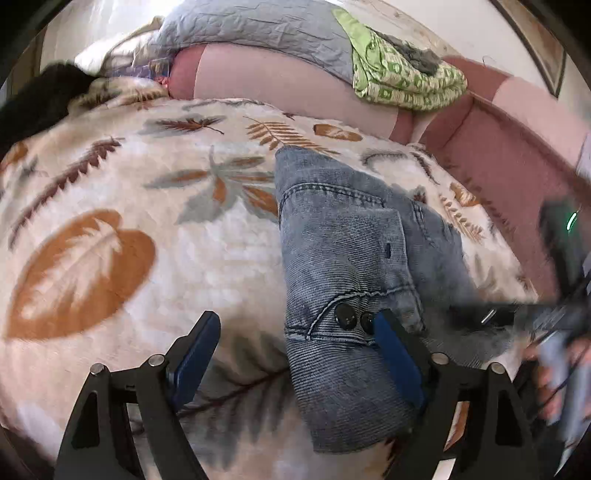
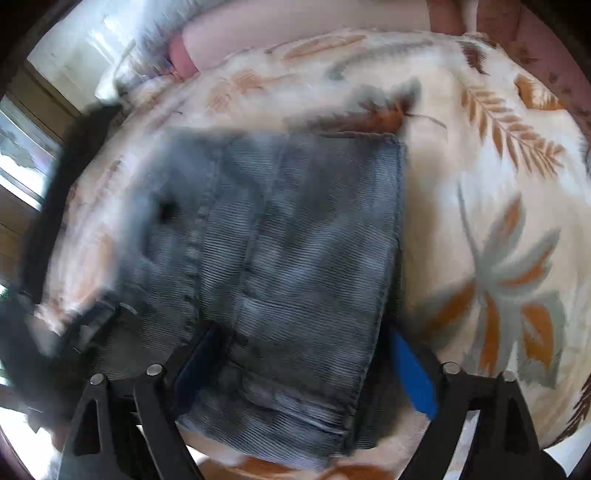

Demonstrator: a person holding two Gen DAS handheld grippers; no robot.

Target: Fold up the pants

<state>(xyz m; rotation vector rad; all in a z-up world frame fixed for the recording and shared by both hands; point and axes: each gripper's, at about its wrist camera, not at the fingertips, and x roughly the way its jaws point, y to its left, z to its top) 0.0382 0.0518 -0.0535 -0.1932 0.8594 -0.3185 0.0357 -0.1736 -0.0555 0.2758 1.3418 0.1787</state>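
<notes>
The blue denim pants (image 1: 347,258) lie folded into a compact bundle on the leaf-print blanket (image 1: 122,229). Two black buttons (image 1: 354,317) show on the near part. My left gripper (image 1: 295,332) is open just above the bundle's near left edge, its right finger by the buttons. In the right wrist view the pants (image 2: 295,258) fill the middle, blurred by motion. My right gripper (image 2: 303,354) is open, its fingers either side of the bundle's near end. The right gripper also shows blurred at the right edge of the left wrist view (image 1: 554,306).
A pink sofa back (image 1: 280,81) runs behind the blanket. A grey quilt (image 1: 258,29) and a green patterned cloth (image 1: 399,77) lie on it. A black garment (image 1: 40,96) sits at far left. A window (image 2: 22,162) is at left.
</notes>
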